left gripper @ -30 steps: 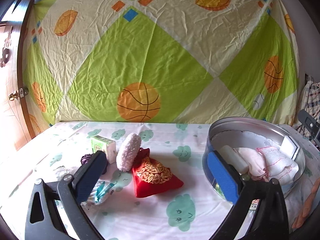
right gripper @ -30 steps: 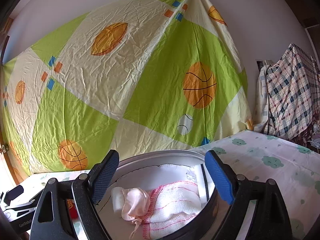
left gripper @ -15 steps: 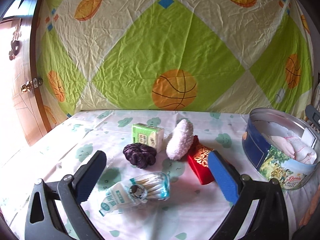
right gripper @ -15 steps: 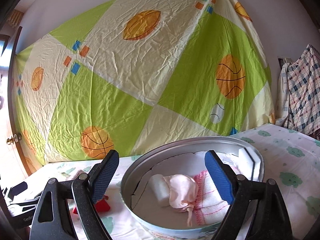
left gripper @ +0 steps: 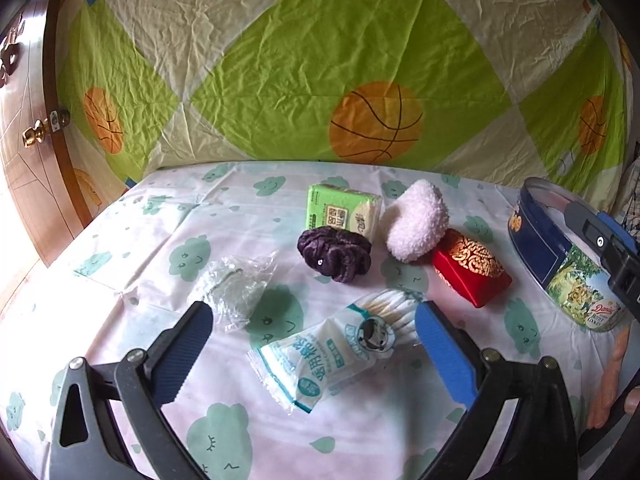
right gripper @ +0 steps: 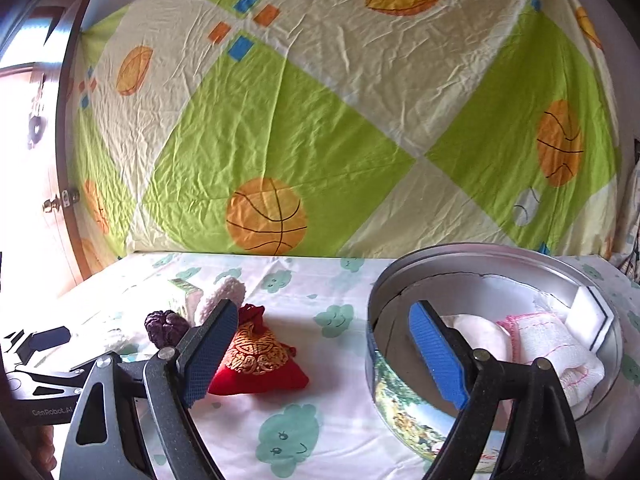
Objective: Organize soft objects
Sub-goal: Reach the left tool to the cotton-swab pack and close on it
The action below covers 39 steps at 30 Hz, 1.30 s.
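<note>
My left gripper (left gripper: pixel 312 344) hangs over the table with its blue-padded jaws spread wide and nothing between them. Just ahead of it, between the two pads, lies a white plastic packet of cotton swabs (left gripper: pixel 340 344) flat on the cloth. To the left of that packet sits a crumpled clear plastic bag (left gripper: pixel 236 284). Farther out is a dark purple velvet scrunchie (left gripper: pixel 334 254), touching the green and cream tissue pack (left gripper: pixel 342 212) behind it. Just right of those is a fluffy white sock-like bundle (left gripper: pixel 416 220), leaning against a red pouch with gold embroidery (left gripper: pixel 472 268). At the far right stands the round blue cookie tin (left gripper: pixel 560 260), partly hidden by my other gripper's body.

My right gripper (right gripper: pixel 320 356) is also wide open and holds nothing. Its right pad hangs over the inside of the tin (right gripper: pixel 400 376), while its left pad is outside, in front of the red pouch (right gripper: pixel 260 360). Inside the tin lie a pale pink soft bundle (right gripper: pixel 480 332) and a white knitted cloth with pink stitching (right gripper: pixel 556 344), side by side and touching; a white flat piece (right gripper: pixel 588 308) stands against the tin's far wall. All of this rests on the white tablecloth with green cloud faces (right gripper: pixel 288 440), and behind it hangs a green and cream sheet printed with basketballs (right gripper: pixel 280 128).
</note>
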Each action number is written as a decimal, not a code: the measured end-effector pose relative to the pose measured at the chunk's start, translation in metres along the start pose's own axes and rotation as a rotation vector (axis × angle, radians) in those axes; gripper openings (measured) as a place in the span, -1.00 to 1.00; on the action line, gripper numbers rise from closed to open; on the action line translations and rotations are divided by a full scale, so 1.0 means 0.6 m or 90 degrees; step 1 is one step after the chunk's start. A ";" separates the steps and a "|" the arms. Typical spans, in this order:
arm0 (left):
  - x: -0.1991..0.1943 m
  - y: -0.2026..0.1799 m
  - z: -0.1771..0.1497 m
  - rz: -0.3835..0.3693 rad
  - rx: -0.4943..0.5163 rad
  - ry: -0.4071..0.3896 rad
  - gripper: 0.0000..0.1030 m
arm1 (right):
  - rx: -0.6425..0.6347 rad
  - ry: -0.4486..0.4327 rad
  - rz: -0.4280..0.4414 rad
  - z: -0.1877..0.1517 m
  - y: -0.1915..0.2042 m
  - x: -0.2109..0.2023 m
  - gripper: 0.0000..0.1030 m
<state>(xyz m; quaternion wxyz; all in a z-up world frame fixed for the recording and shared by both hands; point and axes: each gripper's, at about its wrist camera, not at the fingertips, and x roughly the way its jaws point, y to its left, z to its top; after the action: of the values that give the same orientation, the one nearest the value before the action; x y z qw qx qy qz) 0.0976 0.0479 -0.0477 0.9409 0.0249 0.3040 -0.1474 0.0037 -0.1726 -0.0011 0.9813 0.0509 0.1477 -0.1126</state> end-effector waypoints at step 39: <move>0.095 -0.060 0.002 -0.088 0.092 0.161 0.61 | -0.108 0.269 0.072 -0.021 0.105 0.184 0.66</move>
<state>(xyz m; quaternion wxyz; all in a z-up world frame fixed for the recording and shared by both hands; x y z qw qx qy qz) 0.1315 -0.0018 -0.0783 0.8785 0.0900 0.4094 -0.2292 0.1178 -0.1326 -0.0419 0.9341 -0.0009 0.3557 -0.0314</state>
